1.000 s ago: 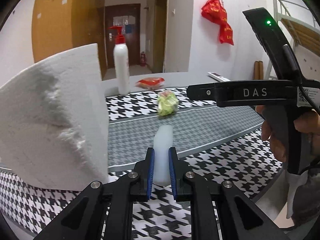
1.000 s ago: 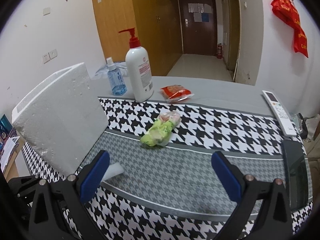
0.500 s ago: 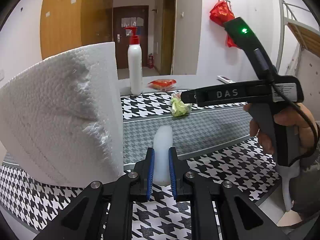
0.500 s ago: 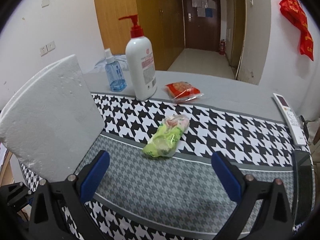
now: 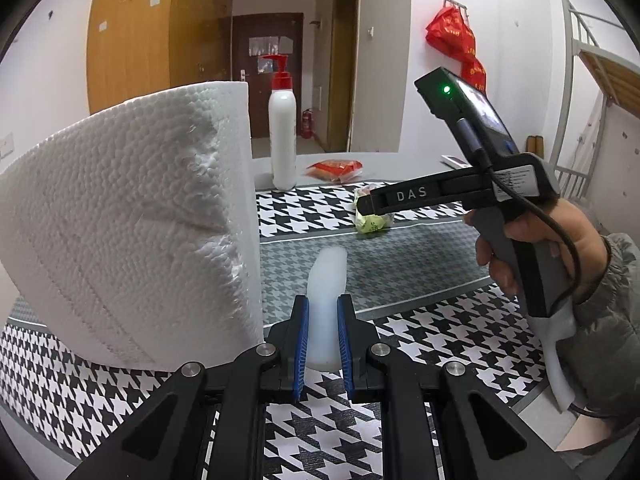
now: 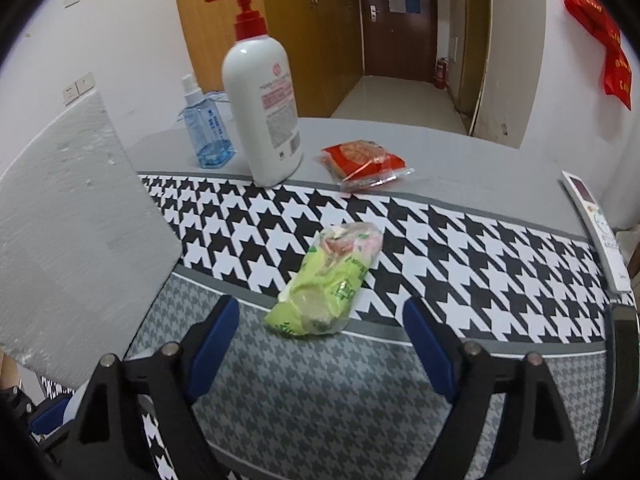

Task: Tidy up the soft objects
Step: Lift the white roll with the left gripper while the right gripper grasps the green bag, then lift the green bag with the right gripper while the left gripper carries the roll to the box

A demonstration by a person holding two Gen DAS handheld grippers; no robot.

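the white foam strip (image 5: pixel 325 296) is clamped between the blue pads of my left gripper (image 5: pixel 322 338), its free end reaching forward over the grey band of the houndstooth tablecloth (image 5: pixel 420 344). just to its left stands a large white polystyrene block (image 5: pixel 132 236), close beside my left jaw. the green packet (image 6: pixel 328 280) lies on the cloth straddling the line between the black-and-white check and the grey band, ahead of and between the spread fingers of my right gripper (image 6: pixel 320 330), which is wide apart and holds nothing. in the left wrist view that gripper sits low over the packet, partly hiding it. further back: a white pump bottle (image 6: pixel 262 108), a small blue spray bottle (image 6: pixel 206 128), a red packet (image 6: pixel 364 162). a remote control (image 6: pixel 596 224) lies at the right edge.
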